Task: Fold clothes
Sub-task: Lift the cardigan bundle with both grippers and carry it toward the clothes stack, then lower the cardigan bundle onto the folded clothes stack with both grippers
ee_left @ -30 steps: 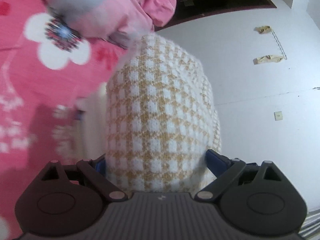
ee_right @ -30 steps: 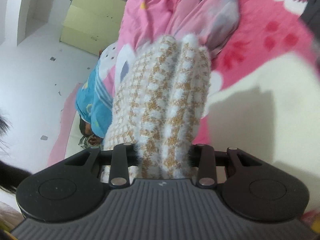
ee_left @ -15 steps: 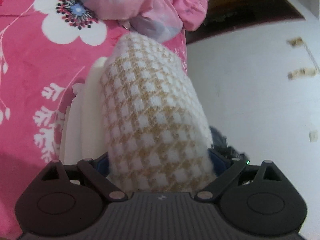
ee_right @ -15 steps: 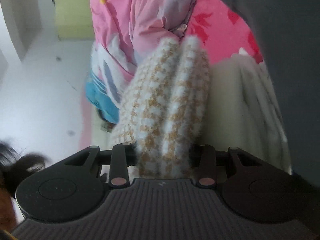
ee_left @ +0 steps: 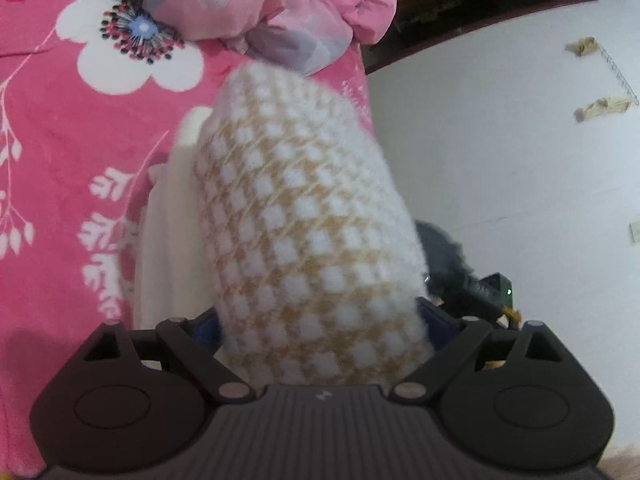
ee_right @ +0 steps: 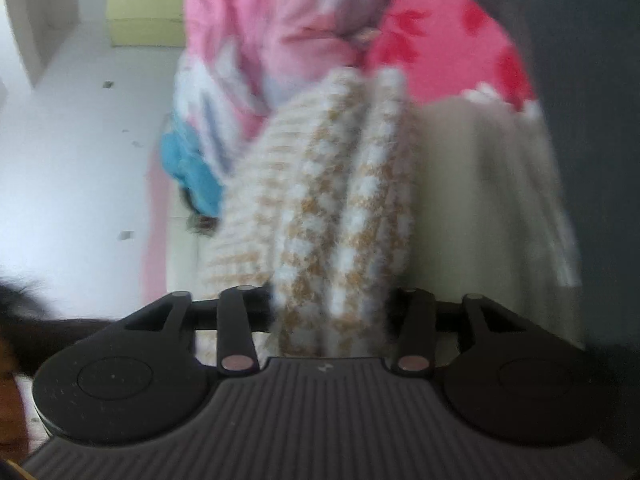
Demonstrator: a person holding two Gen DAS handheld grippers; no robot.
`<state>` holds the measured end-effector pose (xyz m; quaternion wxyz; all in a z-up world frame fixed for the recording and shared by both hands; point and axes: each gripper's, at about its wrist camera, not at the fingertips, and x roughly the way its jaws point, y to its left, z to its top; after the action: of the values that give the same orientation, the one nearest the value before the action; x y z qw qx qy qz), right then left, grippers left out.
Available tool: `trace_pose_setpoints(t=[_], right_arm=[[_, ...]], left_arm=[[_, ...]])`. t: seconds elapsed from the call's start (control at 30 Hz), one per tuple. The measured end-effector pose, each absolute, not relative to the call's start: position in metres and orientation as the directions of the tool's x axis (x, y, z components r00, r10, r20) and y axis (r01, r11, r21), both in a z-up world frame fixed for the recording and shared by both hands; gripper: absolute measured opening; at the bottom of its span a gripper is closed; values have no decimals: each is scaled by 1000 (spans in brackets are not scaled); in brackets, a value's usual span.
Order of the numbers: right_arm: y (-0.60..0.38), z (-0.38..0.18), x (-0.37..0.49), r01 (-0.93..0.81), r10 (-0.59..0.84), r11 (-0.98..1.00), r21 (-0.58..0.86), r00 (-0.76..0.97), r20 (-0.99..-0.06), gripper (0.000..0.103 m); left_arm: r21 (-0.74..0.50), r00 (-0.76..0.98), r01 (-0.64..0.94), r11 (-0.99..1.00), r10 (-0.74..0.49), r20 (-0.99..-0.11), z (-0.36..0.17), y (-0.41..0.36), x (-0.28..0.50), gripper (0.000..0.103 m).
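Over the pink flowered bedspread (ee_left: 60, 168), we hold the checked knit garment (ee_left: 312, 240) in 2 grippers.

The left gripper (ee_left: 320, 320) is clamped on a thick bundle of the knit, which bulges between its blue pads. At the right gripper (ee_right: 332, 300) the jaws have just been opening, with 2 folds of the knit between them; whether the pads press on it, we cannot tell. If that side lets go too early, we judge the folds can slide apart and fall crooked on the cream cloth (ee_right: 488, 184) below, or the fuzzy yarn can catch on a pad. Both grippers point forward and somewhat down, toward the pink bedding pile (ee_left: 256, 4).
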<state>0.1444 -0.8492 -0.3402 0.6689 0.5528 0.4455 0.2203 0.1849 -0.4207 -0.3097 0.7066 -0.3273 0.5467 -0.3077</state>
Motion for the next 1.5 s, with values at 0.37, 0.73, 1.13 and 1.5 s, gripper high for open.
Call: trace_pose_setpoints(t=[0.37, 0.73, 1.13, 1.5], right_arm=[[-865, -280, 99, 311, 531, 512, 801, 618, -580, 65], [-760, -177, 64, 23, 230, 944, 330, 673, -703, 64], [-702, -215, 110, -116, 185, 983, 145, 655, -733, 37], [-720, -229, 83, -7, 182, 970, 241, 679, -712, 27]], left_arm=[[-802, 242, 144, 580, -806, -540, -290, -392, 189, 93], [-396, 346, 581, 711, -656, -671, -222, -404, 60, 93], [90, 658, 498, 863, -308, -688, -239, -465, 6, 55], [-68, 566, 418, 906, -319, -760, -241, -437, 17, 51]])
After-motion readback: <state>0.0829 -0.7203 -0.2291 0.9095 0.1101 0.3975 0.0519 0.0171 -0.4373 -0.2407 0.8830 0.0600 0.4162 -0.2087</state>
